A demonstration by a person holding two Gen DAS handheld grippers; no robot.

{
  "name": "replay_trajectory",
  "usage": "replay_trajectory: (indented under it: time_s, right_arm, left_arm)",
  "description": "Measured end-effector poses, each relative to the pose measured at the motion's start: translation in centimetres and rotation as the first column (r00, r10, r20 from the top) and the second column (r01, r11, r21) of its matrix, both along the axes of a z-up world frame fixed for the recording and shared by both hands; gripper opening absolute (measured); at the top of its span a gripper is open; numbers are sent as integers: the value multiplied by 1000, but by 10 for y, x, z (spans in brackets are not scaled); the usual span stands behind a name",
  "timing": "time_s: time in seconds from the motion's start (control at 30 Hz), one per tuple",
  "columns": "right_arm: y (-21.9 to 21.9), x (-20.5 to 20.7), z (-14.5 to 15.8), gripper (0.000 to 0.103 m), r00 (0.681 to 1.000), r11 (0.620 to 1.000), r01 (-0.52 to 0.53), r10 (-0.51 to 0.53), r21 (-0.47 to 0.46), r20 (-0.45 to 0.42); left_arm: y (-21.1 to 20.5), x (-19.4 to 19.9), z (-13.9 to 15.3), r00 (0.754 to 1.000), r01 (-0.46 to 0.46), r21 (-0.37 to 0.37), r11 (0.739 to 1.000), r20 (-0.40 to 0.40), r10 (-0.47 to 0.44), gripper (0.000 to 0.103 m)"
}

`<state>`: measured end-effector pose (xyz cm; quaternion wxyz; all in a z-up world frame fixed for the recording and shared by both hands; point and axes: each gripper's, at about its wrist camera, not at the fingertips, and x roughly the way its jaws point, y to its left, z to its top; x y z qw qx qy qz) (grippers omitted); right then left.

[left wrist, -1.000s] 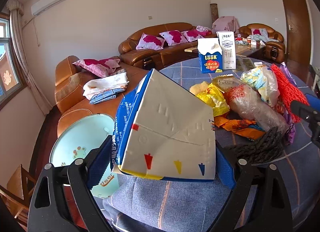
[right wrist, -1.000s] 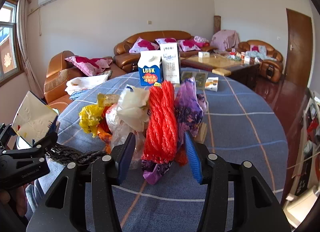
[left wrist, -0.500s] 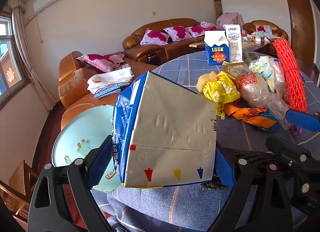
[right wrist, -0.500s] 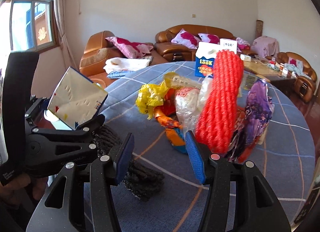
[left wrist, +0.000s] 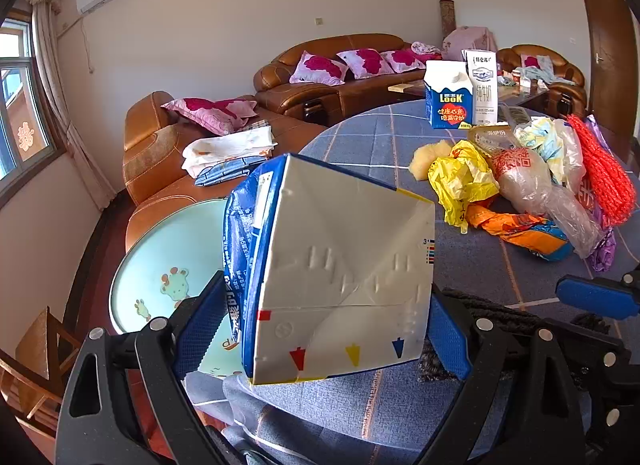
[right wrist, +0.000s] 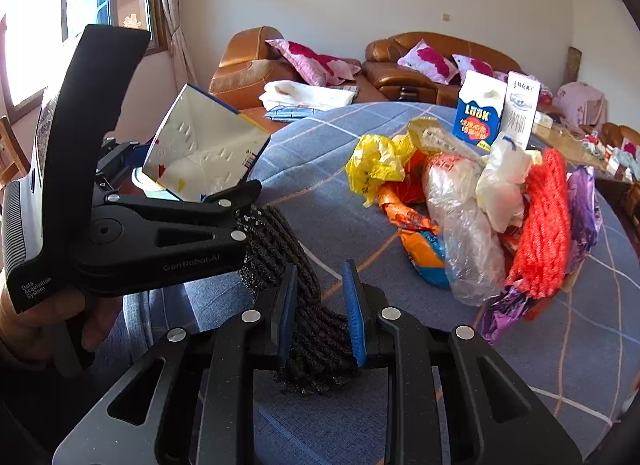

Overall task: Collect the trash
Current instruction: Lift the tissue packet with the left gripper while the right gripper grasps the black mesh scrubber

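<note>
We are tilting both grippers down over the table (right wrist: 540, 365). Our right gripper (right wrist: 320, 305) is closing its jaws around the black netting (right wrist: 316, 329) at the table's near edge. Just left, our left gripper (left wrist: 320, 329) is clamping the flattened carton (left wrist: 340, 277), held above that edge. Farther in, the trash pile (right wrist: 472, 217) is sitting mid-table.

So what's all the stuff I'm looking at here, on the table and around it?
flattened carton: one, white and blue, clamped in the left tongs
black mesh: one, between the right tongs
yellow bag: one, in the table's heap
clear bag: one, heap
orange wrapper: one, heap front
red net: one, heap right
purple bag: one, heap edge
upright cartons: two, blue and white, table's far side
sofa: brown, behind
left tongs: gripping
right tongs: closing
</note>
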<state>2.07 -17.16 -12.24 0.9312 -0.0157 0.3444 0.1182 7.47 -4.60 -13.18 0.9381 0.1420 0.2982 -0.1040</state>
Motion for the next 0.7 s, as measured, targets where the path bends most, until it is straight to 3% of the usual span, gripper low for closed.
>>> replay_trajectory:
  time_s: [0.07,0.2,0.23,0.33,0.37,0.53,0.7]
  right_arm:
    - [-1,-4,5,46,1000,999,-22,22,32,17]
    - [8,0,-3,45,999,999,-50,50,-21,-18]
    - [9,0,-7,41,998,998,-58,58,-21,-20]
    - [5,2,-5,6,998,998,-52,53,34,-20]
    - [4,2,-4,2,999,999,-38,38,18,-10]
    - [-3,6,-7,2,999,999,-24,26,45,-41]
    - [9,4,-7,3,994,995,-92,94,46,-56]
  left_arm:
    - [1,0,1,1000,-4,-4,1000,6,4,89]
    - [4,2,1,1000,-21,-10,1000,6,21,89]
    - [5,2,2,1000,-26,-13,1000,5,26,89]
    - [7,2,5,999,-37,-23,999,16,38,88]
    - [7,2,7,999,-37,-25,999,23,38,88]
    - [7,1,8,999,-35,-26,999,27,36,89]
    - [9,2,7,999,-41,-31,999,25,42,88]
